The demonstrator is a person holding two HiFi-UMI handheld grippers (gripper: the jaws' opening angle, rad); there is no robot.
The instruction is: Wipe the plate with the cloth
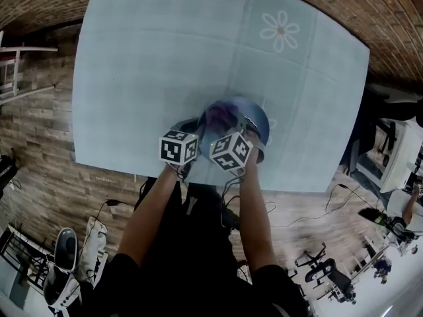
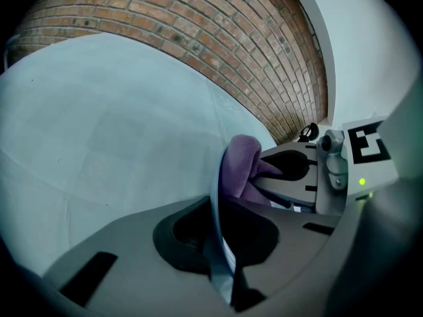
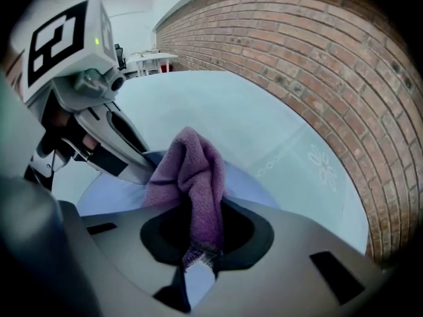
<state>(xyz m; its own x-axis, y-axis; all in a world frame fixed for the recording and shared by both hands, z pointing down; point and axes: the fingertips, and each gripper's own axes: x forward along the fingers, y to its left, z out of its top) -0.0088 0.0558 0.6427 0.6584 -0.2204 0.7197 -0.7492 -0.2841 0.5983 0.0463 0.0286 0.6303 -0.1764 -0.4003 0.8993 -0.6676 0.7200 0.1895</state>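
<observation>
Pale blue tablecloth [image 1: 165, 58] covers the table, with brick beyond it. The left gripper [image 2: 219, 243] is clamped on the rim of the blue plate [image 1: 258, 119], close to the table's near edge. The right gripper [image 3: 198, 246] pinches the purple cloth [image 3: 192, 170] and holds it against the plate. Risk: heavy wiping pressure may lever the plate out of its narrow rim grip or pull the cloth free.

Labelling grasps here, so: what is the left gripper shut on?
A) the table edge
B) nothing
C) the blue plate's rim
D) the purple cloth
C: the left gripper is clamped on the plate, seen edge-on between its jaws; the cloth is in the right gripper.
</observation>
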